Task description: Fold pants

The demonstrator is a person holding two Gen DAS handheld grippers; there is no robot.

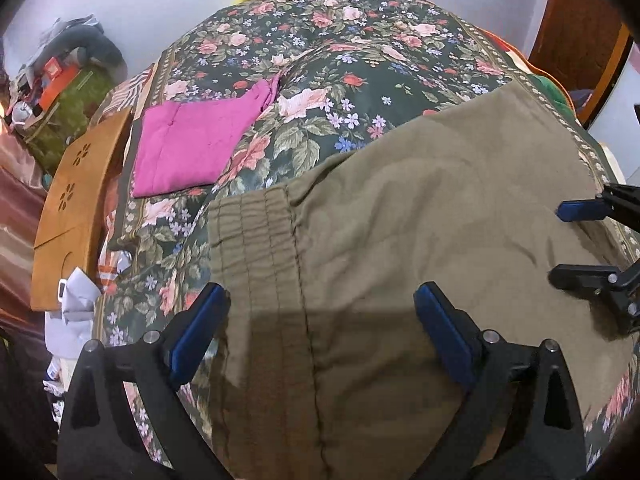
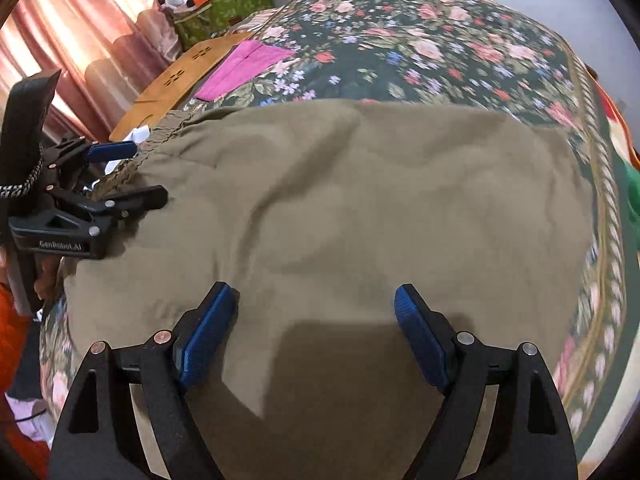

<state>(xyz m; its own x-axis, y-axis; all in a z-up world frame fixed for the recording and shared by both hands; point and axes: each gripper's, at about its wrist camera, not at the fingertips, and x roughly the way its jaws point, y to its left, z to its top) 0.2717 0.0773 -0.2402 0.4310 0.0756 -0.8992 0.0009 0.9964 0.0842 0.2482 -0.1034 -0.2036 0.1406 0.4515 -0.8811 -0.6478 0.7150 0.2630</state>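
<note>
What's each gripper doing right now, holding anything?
Left gripper: open, holding nothing, over the elastic waistband of the olive-khaki cotton pants.
Right gripper: open, holding nothing, above the same pants.

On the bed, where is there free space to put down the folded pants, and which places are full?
Free: the floral bedspread beyond the olive pants, to the right of the pink cloth. Crowded: the left edge, with the wooden board, white cloth and cluttered green box. Both grippers, left and right, hover open over the pants.
</note>
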